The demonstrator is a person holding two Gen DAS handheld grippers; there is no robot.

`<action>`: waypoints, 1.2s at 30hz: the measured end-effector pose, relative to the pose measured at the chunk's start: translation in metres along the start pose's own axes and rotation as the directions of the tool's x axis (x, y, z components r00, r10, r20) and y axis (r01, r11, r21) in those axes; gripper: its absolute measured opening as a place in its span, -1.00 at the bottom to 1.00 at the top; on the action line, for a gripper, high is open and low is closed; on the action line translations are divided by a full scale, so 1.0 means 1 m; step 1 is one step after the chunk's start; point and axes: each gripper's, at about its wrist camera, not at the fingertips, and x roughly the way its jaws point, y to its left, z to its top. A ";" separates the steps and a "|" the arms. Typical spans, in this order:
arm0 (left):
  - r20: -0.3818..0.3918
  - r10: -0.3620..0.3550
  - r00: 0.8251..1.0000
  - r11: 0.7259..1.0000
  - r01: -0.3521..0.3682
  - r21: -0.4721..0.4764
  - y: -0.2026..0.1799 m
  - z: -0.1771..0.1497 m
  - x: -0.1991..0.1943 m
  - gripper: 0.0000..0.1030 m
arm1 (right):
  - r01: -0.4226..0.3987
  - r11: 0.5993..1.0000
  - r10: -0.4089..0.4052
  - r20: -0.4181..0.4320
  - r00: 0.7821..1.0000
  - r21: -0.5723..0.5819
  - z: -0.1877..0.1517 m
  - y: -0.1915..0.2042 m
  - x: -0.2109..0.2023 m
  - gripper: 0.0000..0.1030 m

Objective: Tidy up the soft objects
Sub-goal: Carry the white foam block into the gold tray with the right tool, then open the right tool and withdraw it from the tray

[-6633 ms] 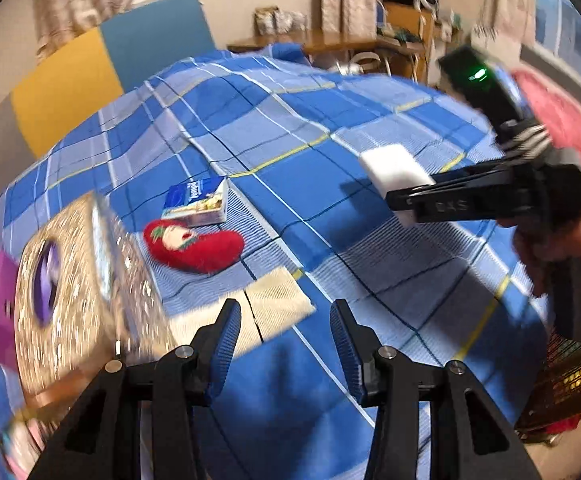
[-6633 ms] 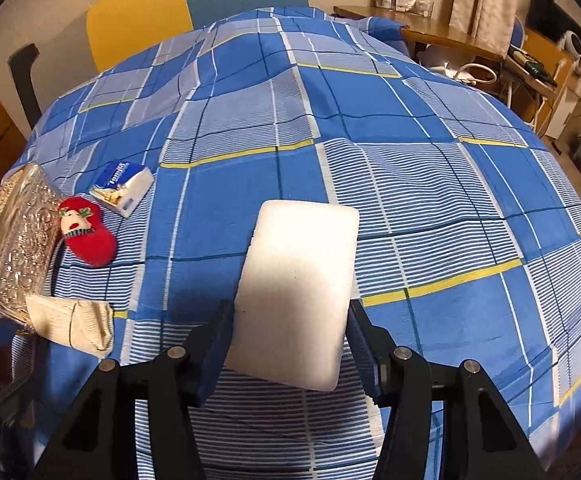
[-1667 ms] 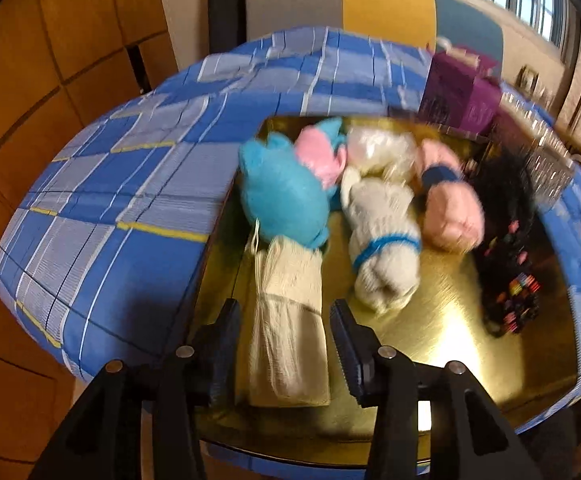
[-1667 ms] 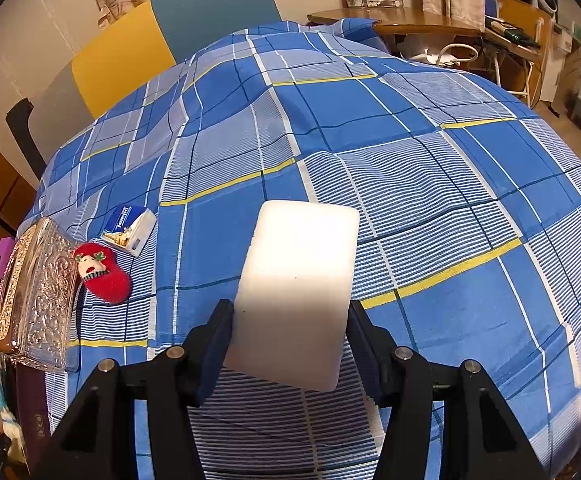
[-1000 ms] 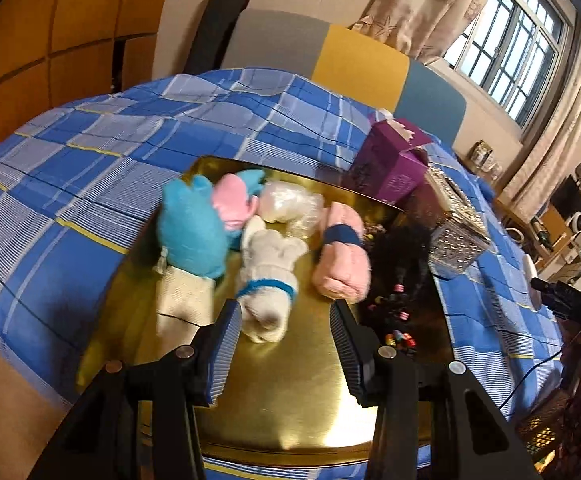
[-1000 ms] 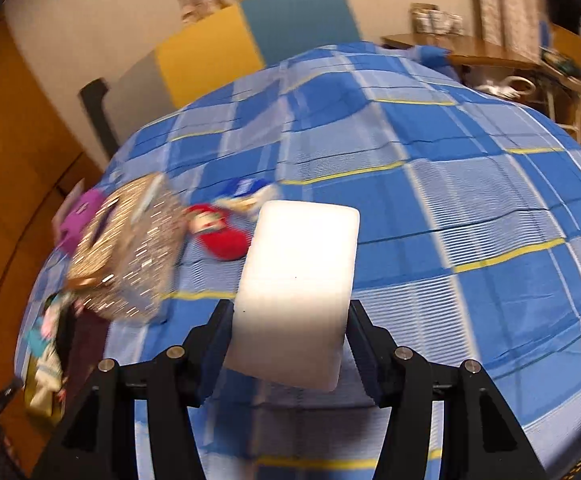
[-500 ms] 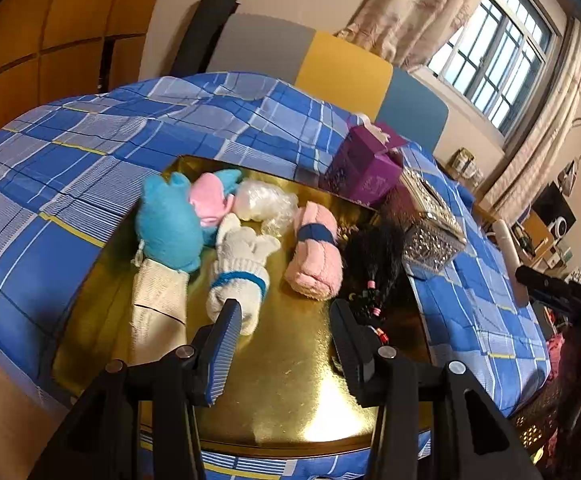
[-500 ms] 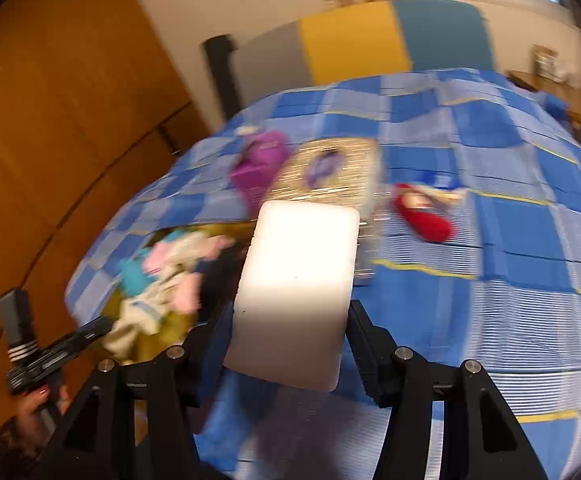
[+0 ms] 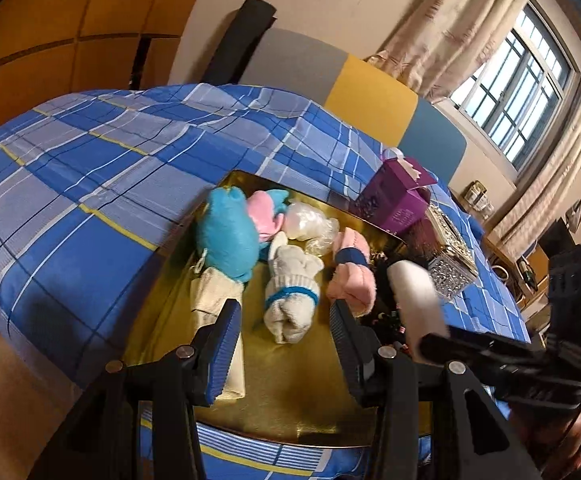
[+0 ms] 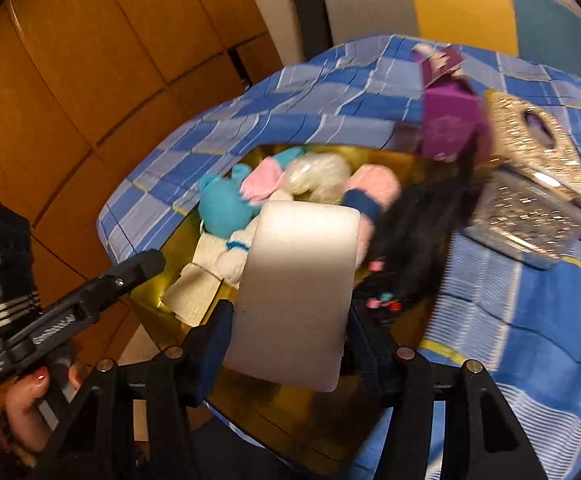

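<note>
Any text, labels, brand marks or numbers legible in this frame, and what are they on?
None can be read.
Left gripper: white lettering along its side in the right wrist view, too blurred to read.
Purple box: pale print on its side, too small to read.
White foam block, held in the right gripper: no marking visible.
Gold tray and the soft items on it: no text visible.

white sponge (image 10: 296, 296) clamped in right hand-held gripper (image 10: 290, 344), gold tray (image 10: 274, 412) beneath

No words could be read; the small print on the left gripper (image 10: 146, 264) beside the gold tray (image 10: 250, 396) was too blurry.
</note>
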 end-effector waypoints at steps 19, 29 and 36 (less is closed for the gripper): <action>0.009 0.005 1.000 0.999 -0.005 -0.038 0.016 -0.005 -0.003 -0.10 | 0.054 0.998 -0.055 -0.020 0.998 -0.010 0.000 0.017 0.031 0.50; -0.018 -0.024 1.000 1.000 0.024 -0.004 -0.001 -0.009 0.003 -0.10 | 0.067 0.998 -0.068 0.129 0.989 0.012 0.001 0.000 -0.028 0.50; -0.047 -0.077 0.996 0.996 0.079 0.043 -0.025 -0.014 0.008 -0.10 | 0.153 0.981 -0.174 0.190 0.966 0.118 -0.005 -0.049 -0.067 0.50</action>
